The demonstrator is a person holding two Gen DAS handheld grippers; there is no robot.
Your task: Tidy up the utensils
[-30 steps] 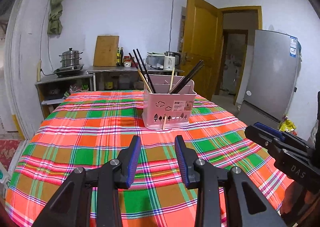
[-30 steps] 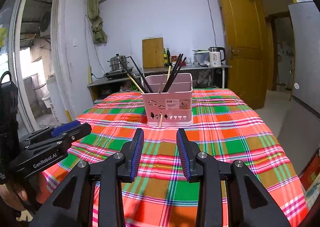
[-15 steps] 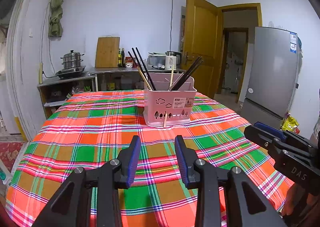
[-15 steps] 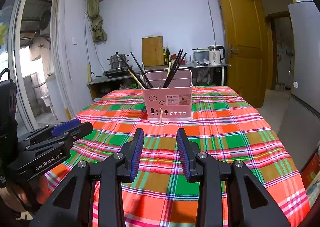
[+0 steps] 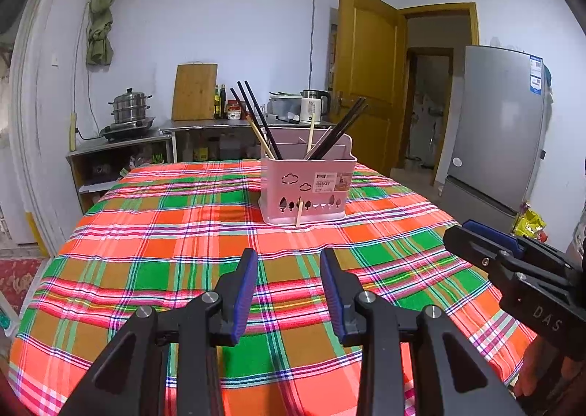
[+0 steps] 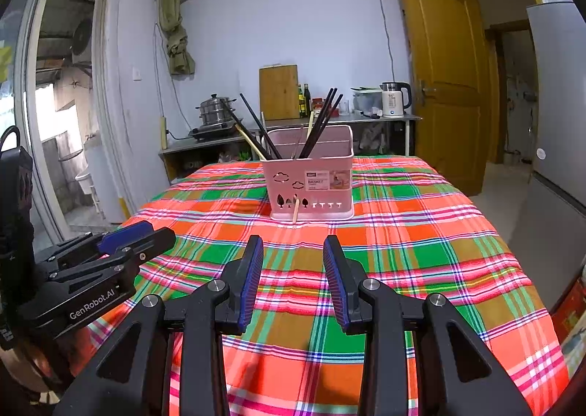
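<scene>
A pink utensil basket (image 5: 307, 186) stands on the plaid tablecloth (image 5: 183, 243), far from both grippers; it also shows in the right wrist view (image 6: 311, 181). Black chopsticks (image 5: 256, 115) and pale wooden ones stick out of its top. One wooden chopstick (image 5: 299, 213) pokes out through a cut-out low in its front wall (image 6: 296, 211). My left gripper (image 5: 288, 271) is open and empty above the near part of the table. My right gripper (image 6: 293, 258) is open and empty, to the right of the left one.
A counter (image 5: 205, 124) behind the table holds a steamer pot (image 5: 130, 108), a cutting board, bottles and a kettle (image 6: 393, 99). A yellow door (image 6: 439, 86) and a grey fridge (image 5: 501, 130) stand to the right. The table's edge lies close below both grippers.
Both grippers have drawn back and risen slightly, so the basket looks a little smaller and higher in view. Both stay open and empty.
</scene>
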